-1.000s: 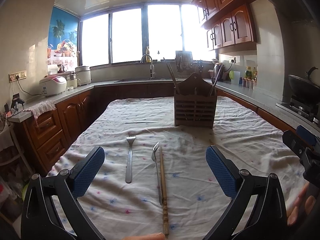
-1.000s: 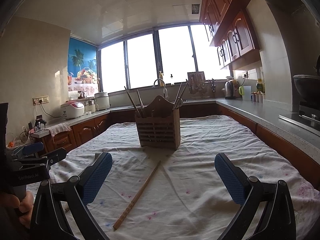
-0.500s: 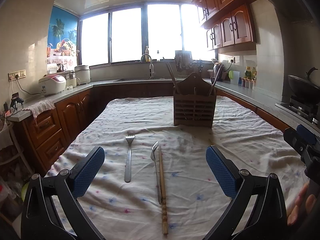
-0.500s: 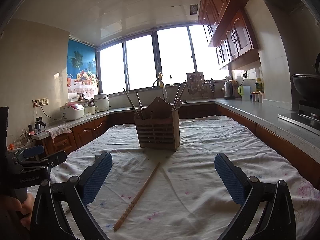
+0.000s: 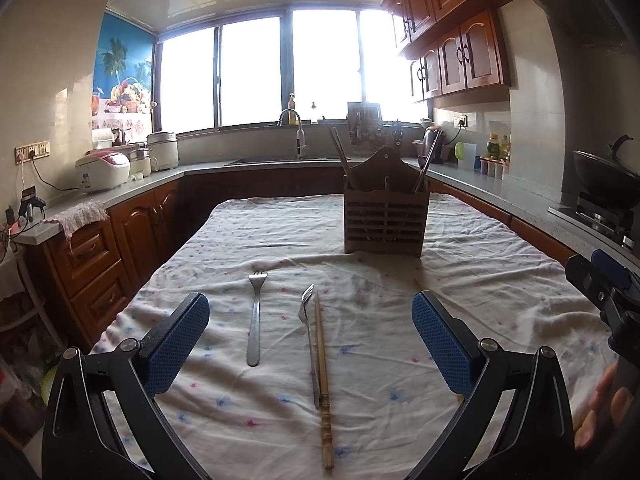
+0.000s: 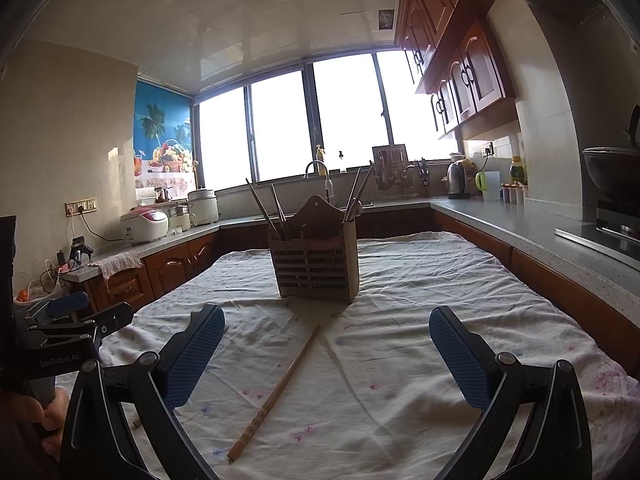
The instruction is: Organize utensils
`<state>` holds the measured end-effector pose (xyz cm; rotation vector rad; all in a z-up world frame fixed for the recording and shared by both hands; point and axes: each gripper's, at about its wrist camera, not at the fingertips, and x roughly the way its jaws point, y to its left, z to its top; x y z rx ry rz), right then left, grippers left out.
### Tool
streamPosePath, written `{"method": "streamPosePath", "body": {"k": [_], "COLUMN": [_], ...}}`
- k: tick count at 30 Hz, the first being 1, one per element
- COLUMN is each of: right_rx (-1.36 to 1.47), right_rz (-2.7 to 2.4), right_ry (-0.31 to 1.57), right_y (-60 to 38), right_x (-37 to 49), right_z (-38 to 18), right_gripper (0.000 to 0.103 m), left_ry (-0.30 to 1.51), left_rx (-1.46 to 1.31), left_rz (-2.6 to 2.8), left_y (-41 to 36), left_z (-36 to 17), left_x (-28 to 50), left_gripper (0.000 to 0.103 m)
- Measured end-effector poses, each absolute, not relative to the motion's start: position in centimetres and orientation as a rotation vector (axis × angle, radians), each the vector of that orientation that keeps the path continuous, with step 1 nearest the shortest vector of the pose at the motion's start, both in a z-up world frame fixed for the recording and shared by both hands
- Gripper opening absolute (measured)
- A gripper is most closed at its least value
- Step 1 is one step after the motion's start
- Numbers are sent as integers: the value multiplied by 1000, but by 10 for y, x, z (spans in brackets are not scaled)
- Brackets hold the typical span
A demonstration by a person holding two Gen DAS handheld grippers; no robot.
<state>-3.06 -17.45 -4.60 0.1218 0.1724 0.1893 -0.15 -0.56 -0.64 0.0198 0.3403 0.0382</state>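
Blue textured pads on both tools, both spread wide, nothing held. Left gripper (image 5: 310, 336) hovers low over the cloth-covered table (image 5: 480, 280); right gripper (image 6: 326, 348) same, jaws apart, empty. Straight ahead of the left gripper, between its fingers: a fork on its side (image 5: 310, 340) lying touching or just beside a wooden chopstick (image 5: 322, 380), both pointing away from the camera. Second fork (image 5: 255, 316) lies flat, tines up, just left of that pair, nearer the left finger. In the right wrist view another wooden chopstick (image 6: 276, 392) lies diagonally between the right fingers, thick end toward the camera, thin end toward the wooden utensil holder (image 6: 316, 268). Holder stands upright further back on the table, well apart from the loose pieces, already has chopsticks and some utensils sticking out of its compartments; can't tell which compartment holds what. Step in hand looks like picking the first loose item, likely nothing grasped yet. To do it well: for the left, go for the lone fork first since it's clear of neighbours; drop straight down, fingers across the handle, close at mid-handle so it doesn't tip. Fork-plus-chopstick pair is risky, closing there may catch both. For the right, turn the wrist so the pads cross the diagonal chopstick, grip near the thick end. Thin flat items on wrinkled cloth, so pads need to reach the fabric without bunching it. Person's fingers (image 5: 600, 408) visible at the edge holding the other handle.
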Motion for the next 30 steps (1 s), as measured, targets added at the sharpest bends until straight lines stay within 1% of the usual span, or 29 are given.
{"method": "streamPosePath", "body": {"k": [30], "right_rx": [132], "right_rz": [186], "right_ry": [176], "right_y": [-175], "right_x": [-32], "right_z": [-47], "right_gripper": [103], "left_ry": [353], "left_rx": [18], "left_rz": [17], "left_y": [-10], "left_z": [-10], "left_x": [9], "left_gripper": [103]}}
